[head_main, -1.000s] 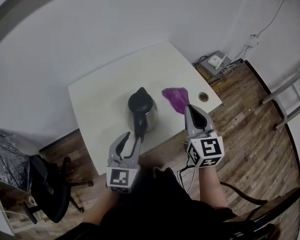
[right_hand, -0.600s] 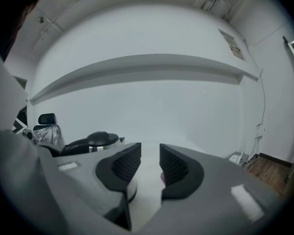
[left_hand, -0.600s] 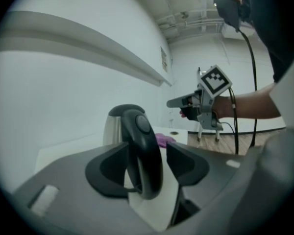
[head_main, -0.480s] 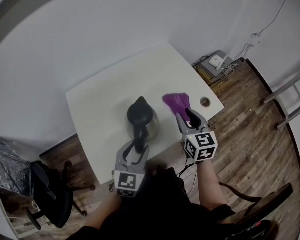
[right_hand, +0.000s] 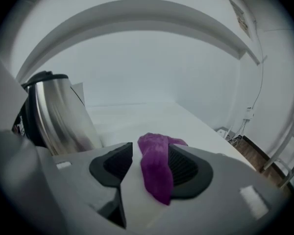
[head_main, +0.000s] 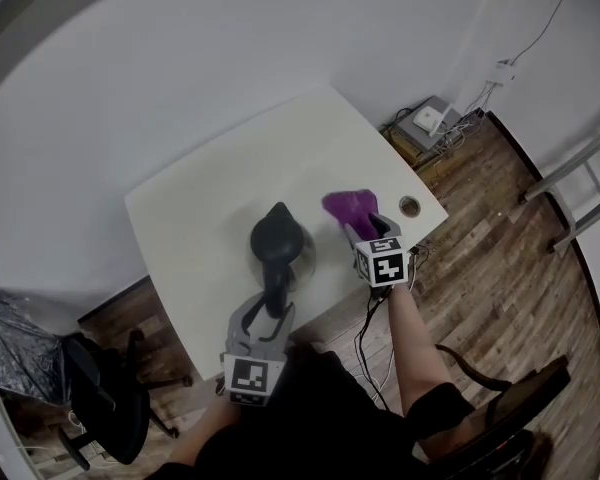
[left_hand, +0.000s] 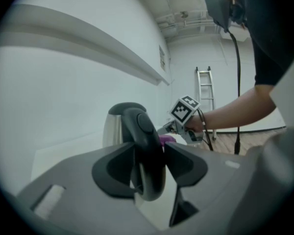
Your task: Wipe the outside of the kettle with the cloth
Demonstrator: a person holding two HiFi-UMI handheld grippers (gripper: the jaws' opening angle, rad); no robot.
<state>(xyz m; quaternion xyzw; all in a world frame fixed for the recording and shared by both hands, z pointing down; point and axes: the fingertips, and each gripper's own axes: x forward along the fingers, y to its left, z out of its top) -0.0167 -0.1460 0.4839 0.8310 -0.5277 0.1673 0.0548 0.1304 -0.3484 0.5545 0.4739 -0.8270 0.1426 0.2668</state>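
The right gripper [right_hand: 149, 168] has its two fingers apart, and they are opening wider. The purple cloth [right_hand: 157, 165] hangs between them. It leans on the right pad, and there is a gap on its left side.

The left gripper [left_hand: 149, 165] also has its fingers apart. The black handle [left_hand: 144, 151] of the kettle [left_hand: 118, 124] stands between them. A thin bright gap shows beside the left pad, so the pads do not squeeze the handle.

In the head view, the left gripper [head_main: 265, 313] is low in the middle of the frame. It points up at the kettle [head_main: 280, 243], which stands upright near the front edge of the white table [head_main: 200, 208]. The right gripper [head_main: 358, 230] is just to the right of the kettle. The cloth [head_main: 348, 205] spreads from its tips up onto the table, close to the kettle but not touching it.

In the right gripper view, the shiny side of the kettle [right_hand: 59, 111] fills the left of the frame.

A small round hole [head_main: 409, 206] sits in the table near its right corner. A black chair [head_main: 100, 378] stands at the lower left on the wood floor [head_main: 500, 258]. A ladder [head_main: 580, 183] leans at the right edge.
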